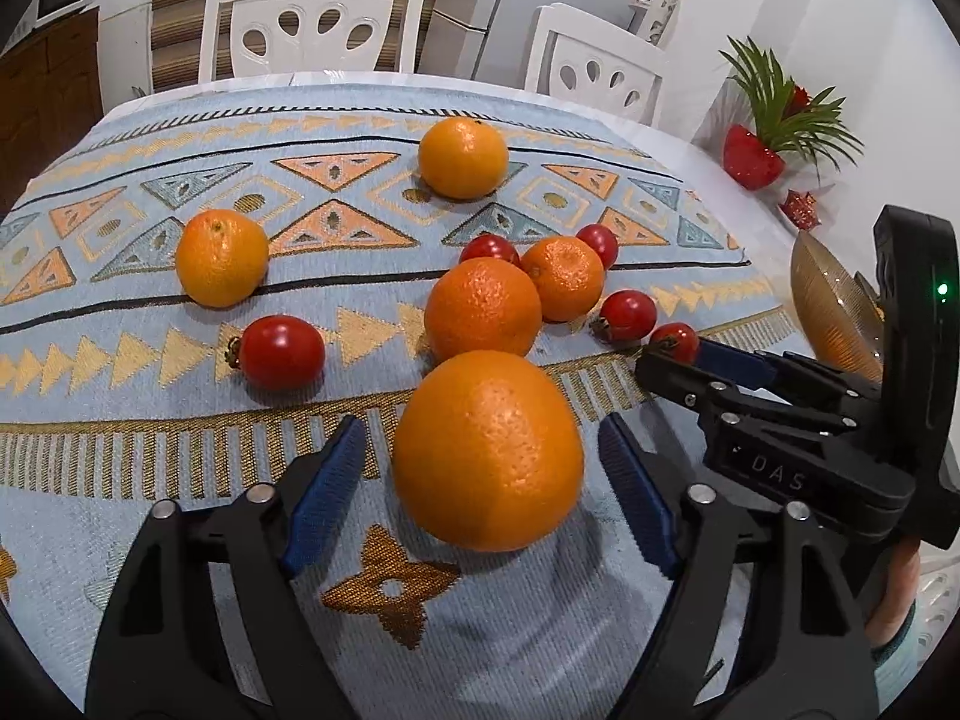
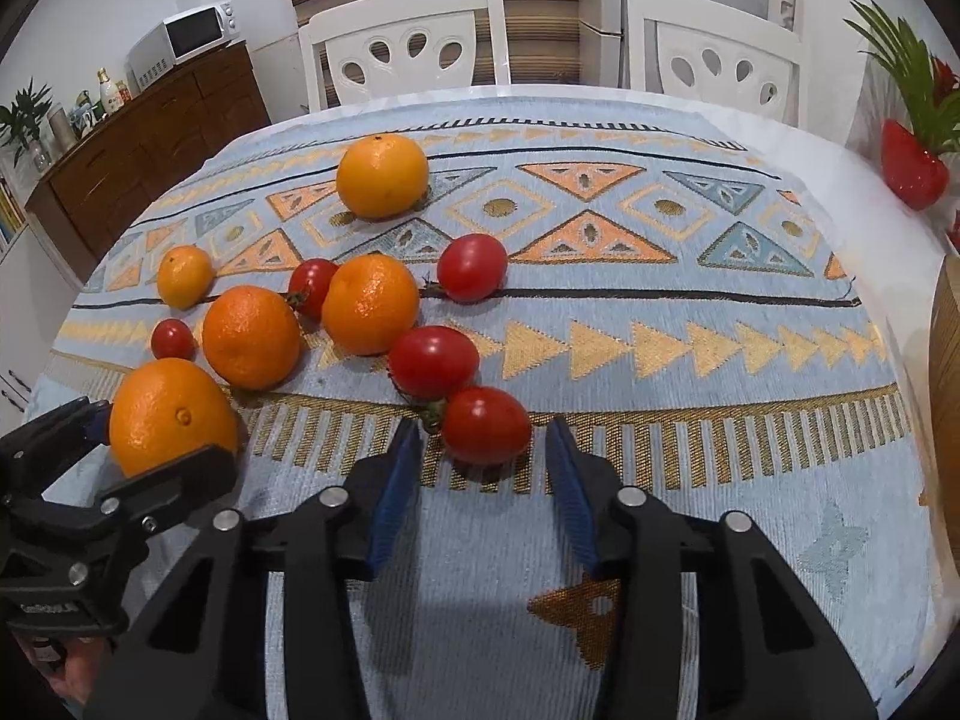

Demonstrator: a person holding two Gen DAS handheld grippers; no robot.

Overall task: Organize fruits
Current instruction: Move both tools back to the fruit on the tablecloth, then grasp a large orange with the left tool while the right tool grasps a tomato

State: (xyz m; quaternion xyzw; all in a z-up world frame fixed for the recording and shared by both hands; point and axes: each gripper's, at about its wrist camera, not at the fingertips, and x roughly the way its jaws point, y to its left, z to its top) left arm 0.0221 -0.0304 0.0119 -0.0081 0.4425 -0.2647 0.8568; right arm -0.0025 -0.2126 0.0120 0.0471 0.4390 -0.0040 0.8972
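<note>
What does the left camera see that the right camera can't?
Only the left wrist view shows a golden ribbed bowl at the table's right edge. Only the right wrist view shows a microwave on a brown cabinet. Both show the patterned tablecloth, oranges and tomatoes, two white chairs, and a red vase. Left tongs stand open around an orange; right tongs open at a tomato.

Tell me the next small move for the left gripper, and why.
Probably close the left gripper on the nearest orange. The orange sits on the tablecloth between its open blue pads, with a gap showing on each side, so nothing is gripped yet. The right gripper is open too, around a tomato.
</note>
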